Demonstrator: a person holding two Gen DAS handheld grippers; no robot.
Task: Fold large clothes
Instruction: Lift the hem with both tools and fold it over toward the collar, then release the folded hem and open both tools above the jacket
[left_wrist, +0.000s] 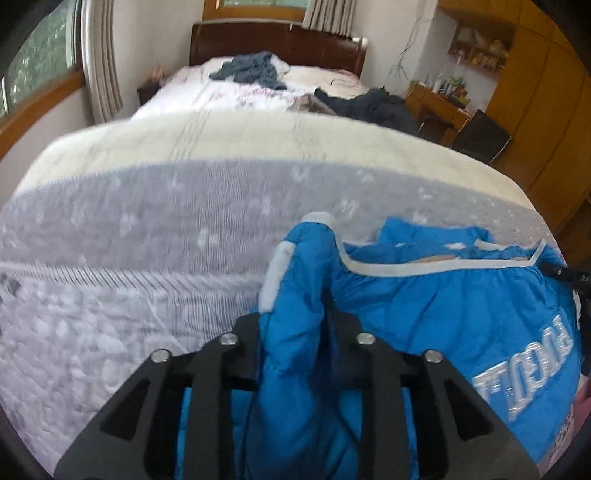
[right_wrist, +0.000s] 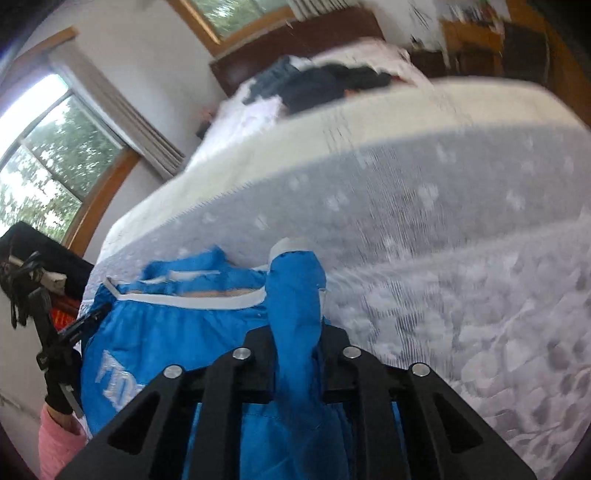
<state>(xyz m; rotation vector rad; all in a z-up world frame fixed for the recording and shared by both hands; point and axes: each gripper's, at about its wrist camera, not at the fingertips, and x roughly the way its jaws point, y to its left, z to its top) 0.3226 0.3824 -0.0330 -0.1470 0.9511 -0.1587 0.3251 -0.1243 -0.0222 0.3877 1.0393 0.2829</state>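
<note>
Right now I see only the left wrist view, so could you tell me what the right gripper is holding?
Observer: The right gripper is shut on a blue jacket sleeve, whose white cuff sticks out past the fingers.
Operator: Thank you. Is anything close to the jacket on its far side?
Observer: Yes, a person's pink sleeve shows at the lower left, right beside the jacket.
Operator: Is there anything off the bed over there?
Observer: A red item sits beyond the bed, partly hidden behind black hardware; I cannot tell what it is.
</note>
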